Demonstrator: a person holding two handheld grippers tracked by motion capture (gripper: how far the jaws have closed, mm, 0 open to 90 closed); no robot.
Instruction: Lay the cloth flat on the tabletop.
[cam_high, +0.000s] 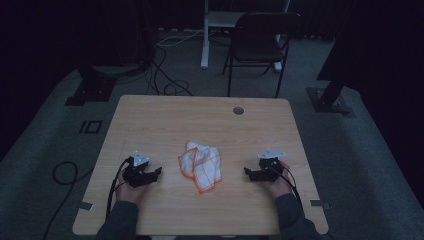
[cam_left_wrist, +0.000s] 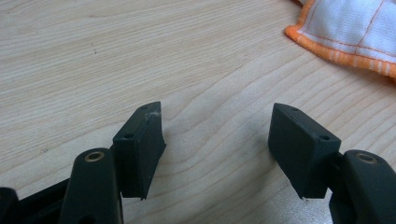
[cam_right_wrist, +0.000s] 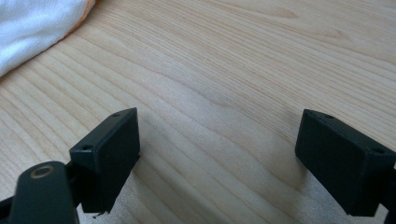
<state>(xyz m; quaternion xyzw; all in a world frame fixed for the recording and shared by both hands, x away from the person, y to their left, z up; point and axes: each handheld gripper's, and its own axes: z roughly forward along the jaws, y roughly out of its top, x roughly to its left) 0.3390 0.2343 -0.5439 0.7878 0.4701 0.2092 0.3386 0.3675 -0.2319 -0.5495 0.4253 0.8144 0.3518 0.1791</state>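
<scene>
A crumpled white cloth with orange edging (cam_high: 201, 166) lies in the middle of the wooden table (cam_high: 165, 120). My left gripper (cam_high: 156, 172) rests on the table to the cloth's left, jaws open with bare wood between them. In the left gripper view (cam_left_wrist: 217, 128) the cloth's orange hem (cam_left_wrist: 348, 32) shows at the upper right, apart from the jaws. My right gripper (cam_high: 248, 173) sits to the cloth's right, also open and holding nothing. In the right gripper view (cam_right_wrist: 219, 140) a white corner of the cloth (cam_right_wrist: 32, 28) lies at the upper left.
A round grommet hole (cam_high: 238, 110) sits near the table's far edge. Beyond the table stand a dark chair (cam_high: 260, 42) and a white desk leg (cam_high: 205, 35). Cables (cam_high: 165, 75) run over the grey floor.
</scene>
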